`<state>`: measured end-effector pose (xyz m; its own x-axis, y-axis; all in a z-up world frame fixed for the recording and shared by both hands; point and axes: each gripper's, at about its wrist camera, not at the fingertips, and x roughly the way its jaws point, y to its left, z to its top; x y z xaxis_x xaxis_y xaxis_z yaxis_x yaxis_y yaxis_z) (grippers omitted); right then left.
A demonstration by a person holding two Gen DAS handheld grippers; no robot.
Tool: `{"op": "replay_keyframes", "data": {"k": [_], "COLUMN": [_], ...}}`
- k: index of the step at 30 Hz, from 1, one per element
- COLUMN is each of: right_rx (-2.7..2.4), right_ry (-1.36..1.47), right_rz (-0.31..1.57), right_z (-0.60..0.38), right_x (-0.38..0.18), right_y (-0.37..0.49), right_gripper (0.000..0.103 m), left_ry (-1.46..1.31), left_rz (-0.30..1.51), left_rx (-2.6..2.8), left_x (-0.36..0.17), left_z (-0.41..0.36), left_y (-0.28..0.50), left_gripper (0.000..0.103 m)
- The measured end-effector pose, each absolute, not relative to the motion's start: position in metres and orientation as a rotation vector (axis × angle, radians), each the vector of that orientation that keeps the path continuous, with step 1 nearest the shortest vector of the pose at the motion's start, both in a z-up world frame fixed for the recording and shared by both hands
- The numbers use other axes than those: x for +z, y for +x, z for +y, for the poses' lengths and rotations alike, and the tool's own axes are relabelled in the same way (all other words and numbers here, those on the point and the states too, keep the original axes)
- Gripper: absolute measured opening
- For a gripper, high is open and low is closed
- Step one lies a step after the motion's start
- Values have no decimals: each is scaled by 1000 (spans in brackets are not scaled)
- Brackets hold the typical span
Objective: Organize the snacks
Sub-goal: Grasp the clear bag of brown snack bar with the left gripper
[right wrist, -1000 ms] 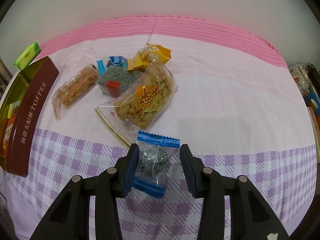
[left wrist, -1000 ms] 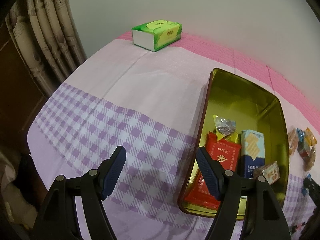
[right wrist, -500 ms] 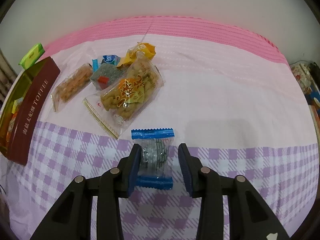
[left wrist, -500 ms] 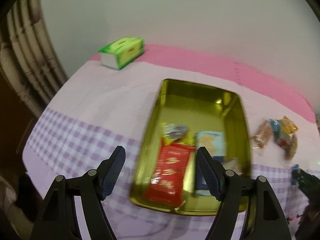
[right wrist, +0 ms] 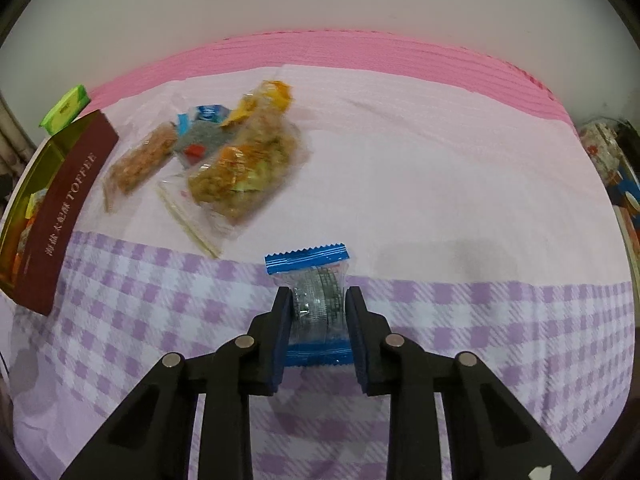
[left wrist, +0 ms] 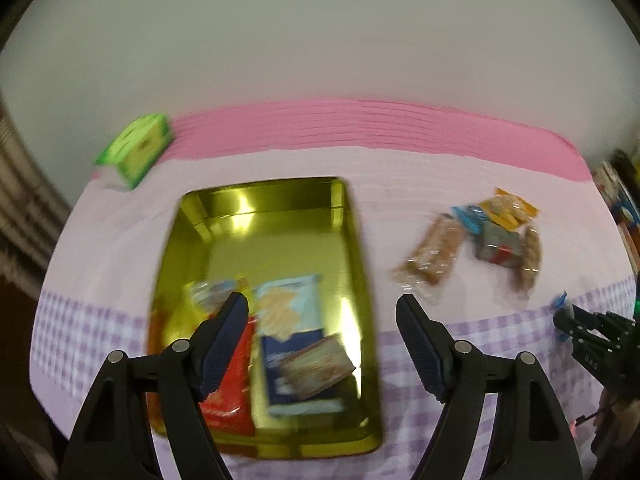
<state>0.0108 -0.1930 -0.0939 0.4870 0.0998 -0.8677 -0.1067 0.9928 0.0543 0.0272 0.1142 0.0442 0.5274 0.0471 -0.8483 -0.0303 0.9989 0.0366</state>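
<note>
- The right gripper (right wrist: pixel 316 304) has just been closing – its pads now press both sides of a blue-edged clear candy packet (right wrist: pixel 310 280), on the purple-checked part of the tablecloth (right wrist: pixel 440 160).
- The left gripper (left wrist: pixel 322 312) stands wide with nothing between its fingers, above the near end of the gold tin (left wrist: pixel 272 208).
- Inside the tin, at its near end, lie a red packet (left wrist: pixel 232 396), a blue-and-white packet (left wrist: pixel 292 308) and smaller wrapped pieces – blurred.
- Right of the tin, well apart, a loose pile of snacks (right wrist: pixel 224 160) lies on the pale pink cloth.
- A green tissue pack (left wrist: pixel 136 150) sits at the far left.
</note>
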Motion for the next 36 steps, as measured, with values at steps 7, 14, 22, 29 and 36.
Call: {"op": "replay_keyframes", "data": {"k": [7, 14, 22, 29, 36], "right_rx": [85, 79, 85, 86, 85], "right_ry": [36, 20, 34, 45, 48], "right_rz": [1051, 1044, 1054, 1056, 1057], "right_z": [-220, -221, -224, -225, -224], "right_x": [-96, -97, -95, -95, -95], "right_y": [13, 18, 21, 21, 21], "right_gripper": [25, 25, 25, 25, 27], "left_ry": [89, 113, 159, 149, 126], "left_rz": [1035, 1097, 1169, 1208, 1240], "left_rx": [-78, -156, -168, -177, -164], "left_x": [32, 13, -15, -32, -45], "left_z": [65, 32, 13, 9, 10], "left_y": [54, 89, 119, 131, 146], "left_gripper": [77, 77, 68, 59, 50]}}
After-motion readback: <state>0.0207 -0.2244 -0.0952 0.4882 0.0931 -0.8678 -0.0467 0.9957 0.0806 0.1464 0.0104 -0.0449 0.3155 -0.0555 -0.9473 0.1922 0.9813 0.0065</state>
